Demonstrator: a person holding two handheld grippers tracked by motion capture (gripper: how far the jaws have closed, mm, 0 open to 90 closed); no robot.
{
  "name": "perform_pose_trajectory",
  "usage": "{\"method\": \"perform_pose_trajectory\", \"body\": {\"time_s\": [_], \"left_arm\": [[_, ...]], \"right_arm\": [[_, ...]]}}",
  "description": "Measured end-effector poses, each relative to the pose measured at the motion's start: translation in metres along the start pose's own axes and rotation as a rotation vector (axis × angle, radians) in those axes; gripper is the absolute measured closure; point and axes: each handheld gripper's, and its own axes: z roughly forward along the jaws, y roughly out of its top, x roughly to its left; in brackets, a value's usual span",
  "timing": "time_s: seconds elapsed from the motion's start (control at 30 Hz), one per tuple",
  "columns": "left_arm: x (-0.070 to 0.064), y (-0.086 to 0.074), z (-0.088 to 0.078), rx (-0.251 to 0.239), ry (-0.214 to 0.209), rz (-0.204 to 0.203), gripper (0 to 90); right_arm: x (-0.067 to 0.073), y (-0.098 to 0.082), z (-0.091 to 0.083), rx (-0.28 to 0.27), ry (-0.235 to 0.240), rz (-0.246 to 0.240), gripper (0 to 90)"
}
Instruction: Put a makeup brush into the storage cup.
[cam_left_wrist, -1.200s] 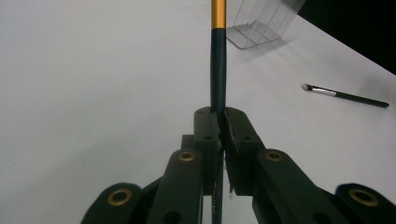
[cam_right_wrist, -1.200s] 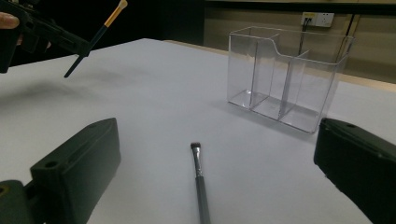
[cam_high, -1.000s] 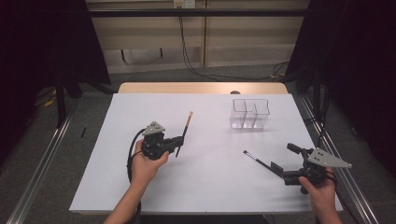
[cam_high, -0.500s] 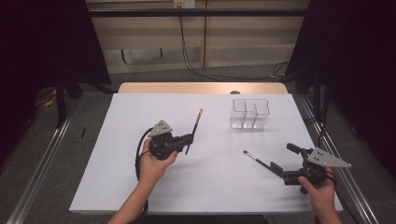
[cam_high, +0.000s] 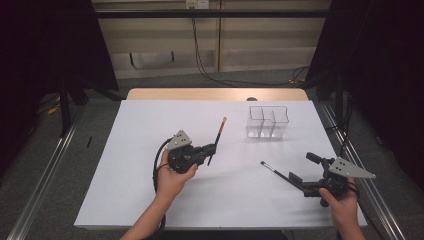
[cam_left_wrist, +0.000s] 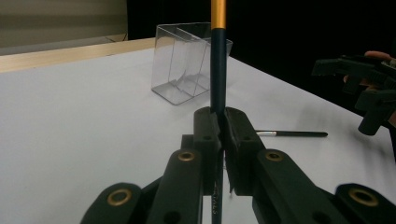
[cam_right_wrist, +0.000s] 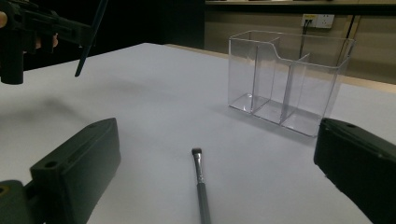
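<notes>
Carrying its brush (cam_high: 217, 139) clamped tight, the left gripper (cam_high: 210, 149) has slid rightward toward the organizer (cam_high: 268, 121); the right gripper (cam_high: 302, 175) waits, jaws wide apart and empty, around the second brush (cam_high: 274, 170) lying on the table (cam_high: 130, 150).

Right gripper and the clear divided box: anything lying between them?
Yes: a small black brush lies flat on the white table between the open right gripper and the clear box, in the right gripper view.

My left gripper (cam_high: 212, 151) and right gripper (cam_high: 298, 168) are wearing matte black jaws with brass-ringed pivot holes, grey three-cornered top plates, and a black cable trailing; my forearms are going sleeveless.
</notes>
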Motion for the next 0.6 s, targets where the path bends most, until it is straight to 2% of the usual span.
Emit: {"method": "perform_pose_trajectory", "body": {"time_s": [0.3,0.6], "left_arm": [[-0.0042,-0.0001,0.0023,-0.015,-0.030,0.015,84.2],[-0.0055,-0.0027,0.0055,0.000,-0.048,0.028,84.1]], "right_arm": [[-0.0003,0.0010,0.0039,-0.001,0.005,0.034,0.0],[-0.0012,0.0049,0.0088,0.011,0.004,0.054,0.0]]}}
